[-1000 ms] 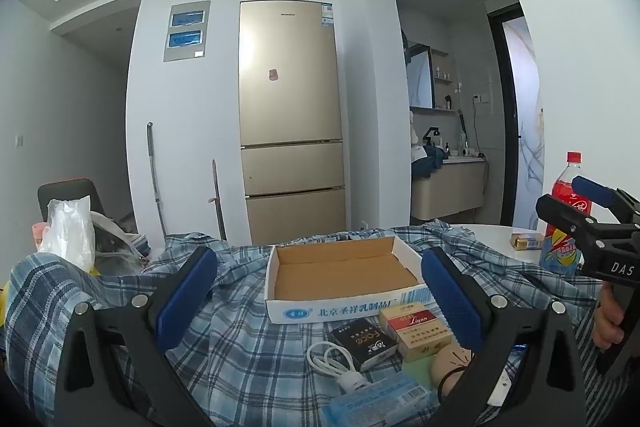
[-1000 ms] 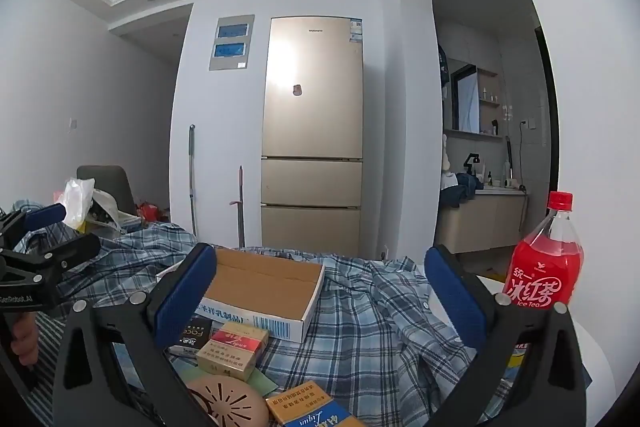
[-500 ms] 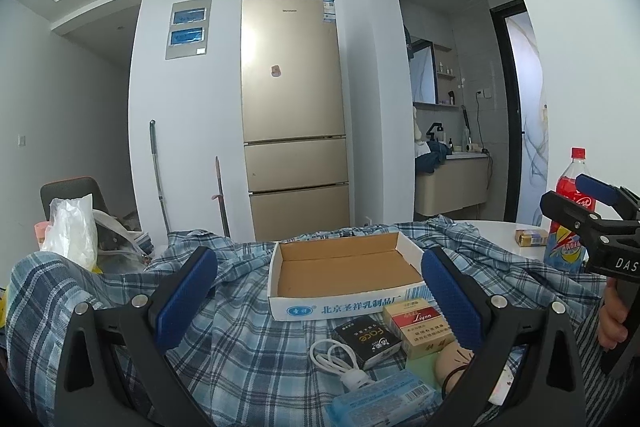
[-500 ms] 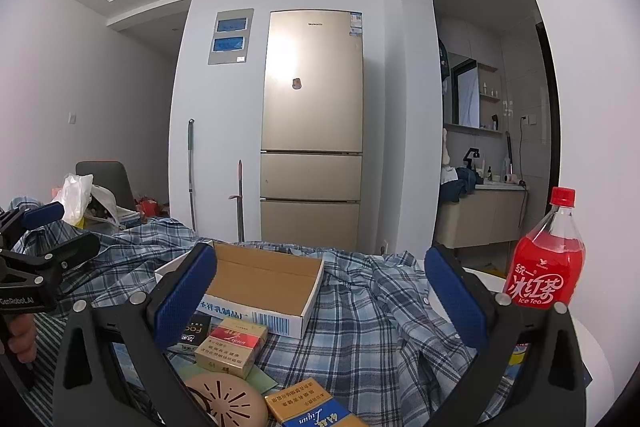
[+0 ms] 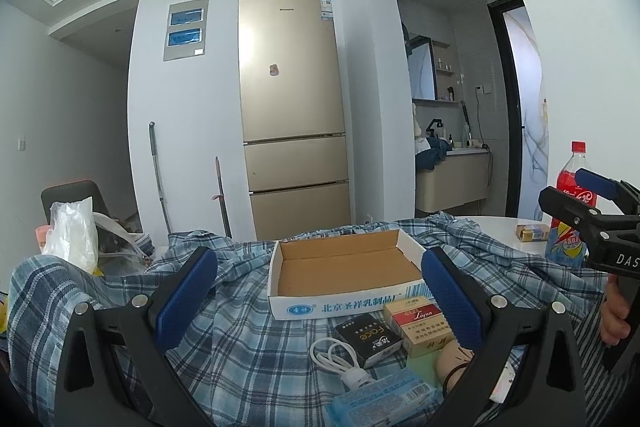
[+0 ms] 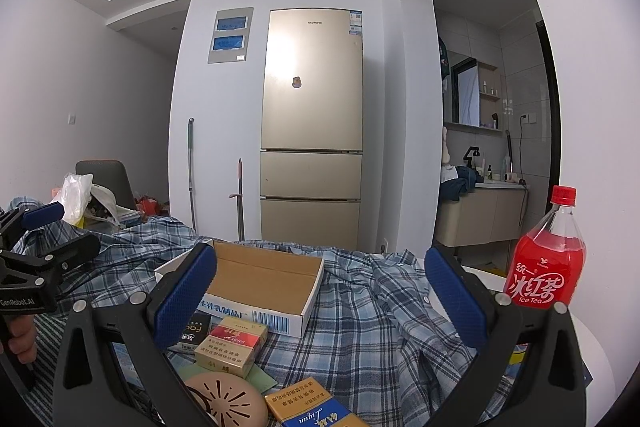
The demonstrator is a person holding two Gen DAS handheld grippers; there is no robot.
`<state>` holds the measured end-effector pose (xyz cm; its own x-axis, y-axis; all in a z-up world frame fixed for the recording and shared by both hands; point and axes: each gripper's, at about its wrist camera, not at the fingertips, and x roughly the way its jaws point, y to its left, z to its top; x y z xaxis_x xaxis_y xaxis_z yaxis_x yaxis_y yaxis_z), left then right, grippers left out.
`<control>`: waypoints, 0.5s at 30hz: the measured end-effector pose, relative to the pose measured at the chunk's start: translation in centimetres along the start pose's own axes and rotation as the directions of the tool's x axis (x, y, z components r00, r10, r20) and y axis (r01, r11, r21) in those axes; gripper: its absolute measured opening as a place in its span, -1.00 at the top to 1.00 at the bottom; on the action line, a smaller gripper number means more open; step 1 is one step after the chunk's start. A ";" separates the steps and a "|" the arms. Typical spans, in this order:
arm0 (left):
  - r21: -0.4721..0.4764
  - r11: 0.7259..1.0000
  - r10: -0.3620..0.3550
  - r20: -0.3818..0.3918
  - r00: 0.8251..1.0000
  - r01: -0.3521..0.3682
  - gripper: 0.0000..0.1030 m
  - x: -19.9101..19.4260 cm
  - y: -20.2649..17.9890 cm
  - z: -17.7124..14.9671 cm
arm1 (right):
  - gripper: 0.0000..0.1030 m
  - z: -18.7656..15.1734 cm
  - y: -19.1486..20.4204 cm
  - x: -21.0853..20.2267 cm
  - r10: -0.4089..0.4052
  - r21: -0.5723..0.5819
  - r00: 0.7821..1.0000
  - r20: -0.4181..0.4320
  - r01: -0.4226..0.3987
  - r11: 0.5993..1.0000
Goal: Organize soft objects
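Observation:
A blue plaid shirt (image 5: 248, 311) lies spread and rumpled over the table; it also shows in the right wrist view (image 6: 376, 319). An empty cardboard tray (image 5: 344, 271) sits on it, also in the right wrist view (image 6: 260, 283). My left gripper (image 5: 318, 291) is open and empty, held above the shirt just before the tray. My right gripper (image 6: 320, 291) is open and empty, above the shirt to the right of the tray. Each gripper shows in the other's view, the right one (image 5: 588, 203) and the left one (image 6: 44, 239).
Small items lie on the shirt near me: a red cigarette pack (image 5: 416, 323), a black box (image 5: 368, 339), a white cable (image 5: 340, 359), a blue tissue pack (image 5: 384, 399), a round beige disc (image 6: 224, 403). A red ice tea bottle (image 6: 544, 263) stands at right. A plastic bag (image 5: 74, 239) is at left.
Both grippers have risen and tilted slightly, so the table sits lower in both views. Their jaws stay open. Nothing on the table has moved.

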<state>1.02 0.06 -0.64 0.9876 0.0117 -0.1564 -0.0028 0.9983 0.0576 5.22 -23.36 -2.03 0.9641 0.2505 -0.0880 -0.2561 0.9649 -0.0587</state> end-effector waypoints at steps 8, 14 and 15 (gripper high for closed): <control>-0.001 1.000 0.000 0.006 1.000 0.000 -1.00 -0.5 0.3 0.0 | -1.00 -0.1 -0.1 0.0 0.000 0.001 1.000 0.001 0.000 1.000; 0.000 1.000 0.000 0.005 1.000 0.000 -1.00 -0.4 0.2 0.0 | -1.00 -0.1 -0.1 0.0 0.000 0.001 1.000 0.000 0.000 1.000; 0.000 1.000 0.000 0.005 1.000 0.000 -1.00 -0.5 0.2 0.0 | -1.00 0.0 -0.1 0.0 0.000 0.001 1.000 0.000 0.000 1.000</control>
<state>0.54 0.28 -0.56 0.9884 0.0119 -0.1517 -0.0032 0.9983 0.0577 5.22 -23.44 -2.06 0.9641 0.2506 -0.0878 -0.2561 0.9650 -0.0572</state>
